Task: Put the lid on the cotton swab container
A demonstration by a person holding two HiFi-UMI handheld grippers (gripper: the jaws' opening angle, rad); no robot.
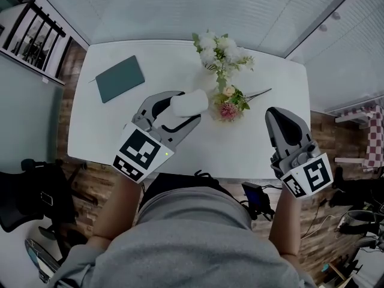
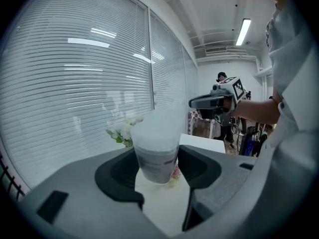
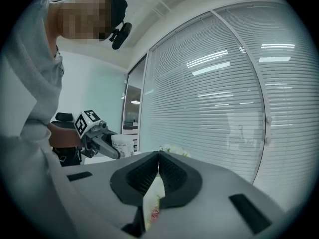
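Two hand-held grippers logged. Your left hand-held gripper stands wide, its jaws clamped on either side of the cotton swab container, pads against the labelled lower wall. The container sits roughly upright and appears lifted clear of the surface, just beside the pink flowers.

Your right hand-held gripper has its jaws closed together with nothing between them. It hangs well apart from the container, over the right end of the surface.

Further out: a white bouquet stands near the far edge, and a dark green notebook lies at the far left.

Lid: no separate lid shows in any view. The container's frosted upper part may be the lid already seated; I cannot tell.

Judgement: if so, the capping step is done or nearly done. Your next move then calls for a check that the top sits square, then a level set-down and a release. If not, find the lid and take it in your free right hand-held gripper.
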